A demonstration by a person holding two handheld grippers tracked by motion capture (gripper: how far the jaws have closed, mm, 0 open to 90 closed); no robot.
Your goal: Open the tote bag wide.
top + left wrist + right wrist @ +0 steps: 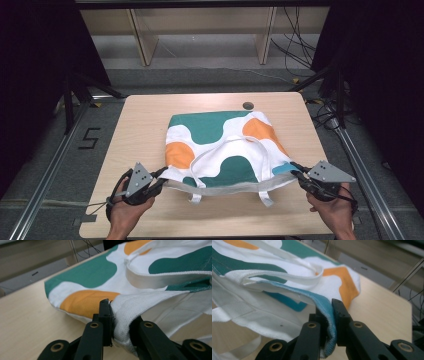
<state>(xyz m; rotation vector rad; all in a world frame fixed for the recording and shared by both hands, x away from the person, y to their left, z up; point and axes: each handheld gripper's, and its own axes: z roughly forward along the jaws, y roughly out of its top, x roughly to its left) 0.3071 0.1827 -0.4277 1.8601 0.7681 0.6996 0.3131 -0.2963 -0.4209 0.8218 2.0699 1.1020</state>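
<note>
On pale wooden table (140, 125), I am pinching near corners of white cloth tote bag with green and orange blobs (220, 145): left gripper (159, 179), right gripper (299, 176), jaws clamping cloth. Probably folding; next, lifting both corners evenly.

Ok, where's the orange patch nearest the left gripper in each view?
High view: orange patch on the tote bag's left edge, above the left gripper.
Left gripper view: centre-left, just beyond the jaws.
Right gripper view: likely the sliver at the top left.
Shared landmark: white handle strap.
</note>
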